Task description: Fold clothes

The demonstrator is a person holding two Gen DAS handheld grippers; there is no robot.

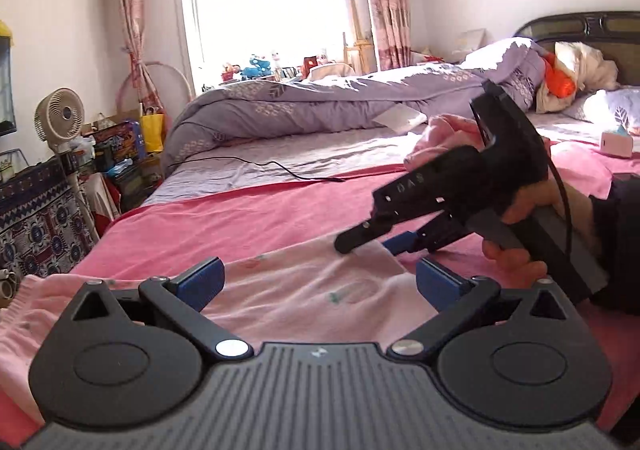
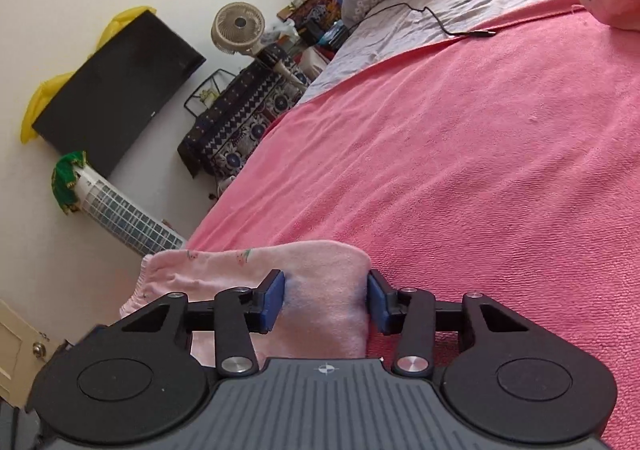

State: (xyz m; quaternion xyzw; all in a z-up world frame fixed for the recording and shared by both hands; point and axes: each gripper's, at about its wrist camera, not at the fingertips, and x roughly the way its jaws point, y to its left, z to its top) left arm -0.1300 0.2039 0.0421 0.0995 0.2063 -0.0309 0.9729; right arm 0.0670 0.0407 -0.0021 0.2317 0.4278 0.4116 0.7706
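Two views, left wrist first
Garment (image 1: 304, 290): pale pink, small floral print, lying flat on the pink blanket (image 1: 240, 217) of the bed, just ahead of the fingers
Left hand-held gripper (image 1: 318, 282): blue pads spread wide, holding nothing
Right hand-held gripper (image 1: 372, 240): tips down at the garment's far edge; "DAS" readable on its body

Right wrist view
Garment (image 2: 324, 290): folded pink edge lying between the pads
Right hand-held gripper (image 2: 326, 300): pads apart, either side of the fold, not pinching
Writing: none readable
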